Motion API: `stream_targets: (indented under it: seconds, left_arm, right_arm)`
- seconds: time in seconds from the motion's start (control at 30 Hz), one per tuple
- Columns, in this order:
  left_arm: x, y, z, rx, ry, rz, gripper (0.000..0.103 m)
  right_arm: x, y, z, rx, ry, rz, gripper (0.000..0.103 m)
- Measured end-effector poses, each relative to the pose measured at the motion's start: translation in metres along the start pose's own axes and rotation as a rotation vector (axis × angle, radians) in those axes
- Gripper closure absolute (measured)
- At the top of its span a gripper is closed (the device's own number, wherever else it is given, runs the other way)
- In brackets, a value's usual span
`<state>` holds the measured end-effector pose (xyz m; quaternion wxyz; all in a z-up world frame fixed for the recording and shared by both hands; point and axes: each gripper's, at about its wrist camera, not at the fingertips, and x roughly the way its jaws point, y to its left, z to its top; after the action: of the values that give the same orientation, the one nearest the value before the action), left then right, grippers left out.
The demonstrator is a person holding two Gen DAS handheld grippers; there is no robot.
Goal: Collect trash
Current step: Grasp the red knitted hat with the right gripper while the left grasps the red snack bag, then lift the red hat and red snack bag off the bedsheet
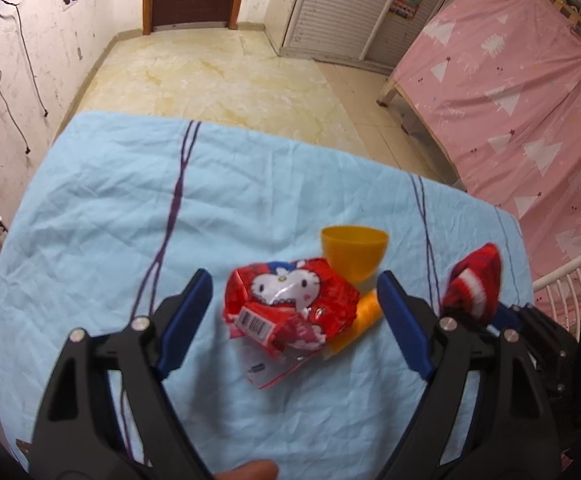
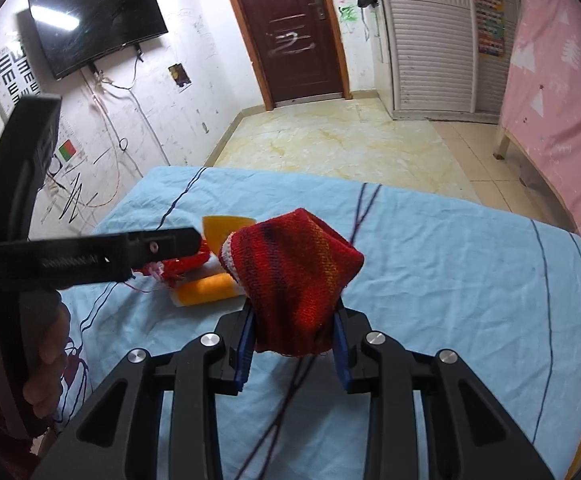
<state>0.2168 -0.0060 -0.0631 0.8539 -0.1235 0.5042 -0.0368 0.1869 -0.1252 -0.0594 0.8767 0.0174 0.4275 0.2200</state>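
A crumpled red Hello Kitty wrapper (image 1: 290, 306) lies on the table's light blue cloth (image 1: 102, 208). My left gripper (image 1: 294, 292) is open, its blue fingers either side of the wrapper, just above it. An orange-yellow sponge (image 1: 364, 316) lies partly under the wrapper, and a yellow cup (image 1: 354, 250) stands behind it. My right gripper (image 2: 295, 332) is shut on a red knitted sock (image 2: 298, 276) and holds it above the cloth; the sock also shows in the left wrist view (image 1: 476, 284). The sponge (image 2: 206, 288) and cup (image 2: 220, 228) show left of the sock.
The left gripper's black body (image 2: 86, 260) crosses the right wrist view, a hand on its handle. A pink-covered bed (image 1: 522, 92) stands right of the table, with a white rack (image 1: 566, 280) near the table's corner. Tiled floor (image 1: 218, 80), a door and a wardrobe lie beyond.
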Motion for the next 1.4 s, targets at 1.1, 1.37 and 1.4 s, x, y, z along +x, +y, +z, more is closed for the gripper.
stream_targets:
  seconds: [1.1, 1.37, 1.4]
  left_arm:
    - [-0.062, -0.086, -0.030, 0.157, -0.104, 0.005, 0.060]
    - [-0.064, -0.144, -0.048, 0.257, -0.106, -0.019, 0.060]
    - [-0.064, -0.152, -0.051, 0.270, -0.105, -0.025, 0.060]
  right_arm:
    - [-0.089, -0.042, -0.032, 0.082, -0.162, -0.023, 0.077]
    - [-0.131, -0.084, -0.057, 0.164, -0.231, -0.062, 0.077]
    - [-0.135, -0.089, -0.061, 0.173, -0.236, -0.067, 0.077]
